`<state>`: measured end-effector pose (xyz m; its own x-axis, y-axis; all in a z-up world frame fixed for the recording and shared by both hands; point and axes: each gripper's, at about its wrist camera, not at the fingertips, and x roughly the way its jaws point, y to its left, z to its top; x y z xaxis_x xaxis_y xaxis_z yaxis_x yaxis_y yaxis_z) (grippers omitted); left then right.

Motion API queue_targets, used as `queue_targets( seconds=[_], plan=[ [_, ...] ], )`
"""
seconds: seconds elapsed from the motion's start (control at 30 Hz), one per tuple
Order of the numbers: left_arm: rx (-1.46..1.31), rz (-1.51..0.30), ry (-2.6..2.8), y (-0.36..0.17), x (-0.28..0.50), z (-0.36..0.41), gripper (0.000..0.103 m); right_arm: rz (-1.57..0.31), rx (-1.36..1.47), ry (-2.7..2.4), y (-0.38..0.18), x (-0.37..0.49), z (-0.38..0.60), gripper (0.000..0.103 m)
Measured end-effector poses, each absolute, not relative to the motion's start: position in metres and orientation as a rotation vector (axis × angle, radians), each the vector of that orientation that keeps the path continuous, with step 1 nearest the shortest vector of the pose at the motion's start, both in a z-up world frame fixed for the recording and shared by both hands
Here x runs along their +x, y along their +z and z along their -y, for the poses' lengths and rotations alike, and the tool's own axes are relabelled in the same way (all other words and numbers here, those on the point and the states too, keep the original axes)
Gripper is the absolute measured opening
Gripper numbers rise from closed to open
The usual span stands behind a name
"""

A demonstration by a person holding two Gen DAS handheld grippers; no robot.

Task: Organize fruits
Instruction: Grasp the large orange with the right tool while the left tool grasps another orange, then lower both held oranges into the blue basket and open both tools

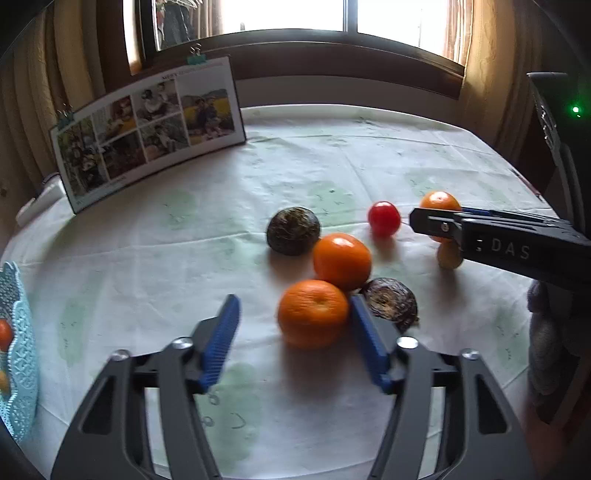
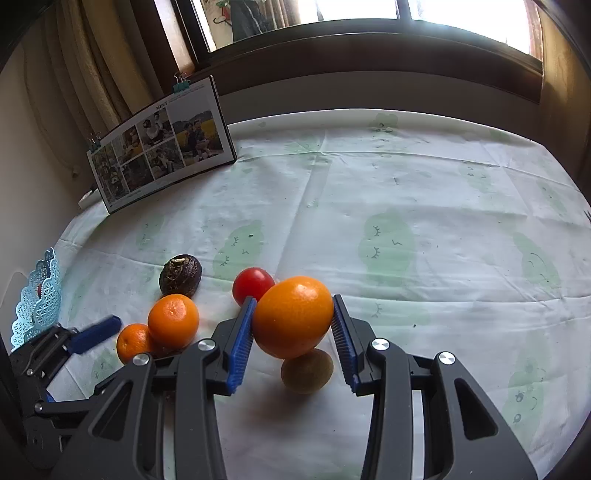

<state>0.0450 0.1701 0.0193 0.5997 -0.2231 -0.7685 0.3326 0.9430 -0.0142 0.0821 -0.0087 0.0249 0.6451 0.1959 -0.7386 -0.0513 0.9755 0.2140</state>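
Right wrist view: right gripper (image 2: 293,332) clamped on large orange (image 2: 293,317), lifted clear of kiwi (image 2: 307,371) below, likely for carry to blue basket (image 2: 38,299) far left. Left gripper (image 1: 293,321) wide open, holding nothing, right pad touching near tangerine (image 1: 313,314), left pad apart. Other fruits clustered mid-table on tablecloth (image 2: 406,184), so 1 pick per gripper.

A bench (image 2: 406,192) covered by a pale cloth printed with faint green cartoon clouds fills the room's foreground. Behind it a dark-framed window (image 1: 332,14) lets in bright daylight, flanked by beige curtains (image 1: 491,55). A photo collage board (image 1: 147,129), held with binder clips, leans upright at the bench's far left edge against a cream wall (image 2: 33,122).
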Motion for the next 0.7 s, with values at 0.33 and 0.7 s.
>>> queue_targets(
  seconds=[0.33,0.7],
  plan=[
    [0.073,-0.880,-0.322,0.020,0.039,-0.180,0.041,-0.840,0.184,0.158,0.031,0.079,0.006,0.041],
    [0.049,-0.799,-0.130,0.043,0.031,-0.226,0.041,-0.802,0.173,0.194,0.045,0.069,-0.006,0.041]
  ],
)
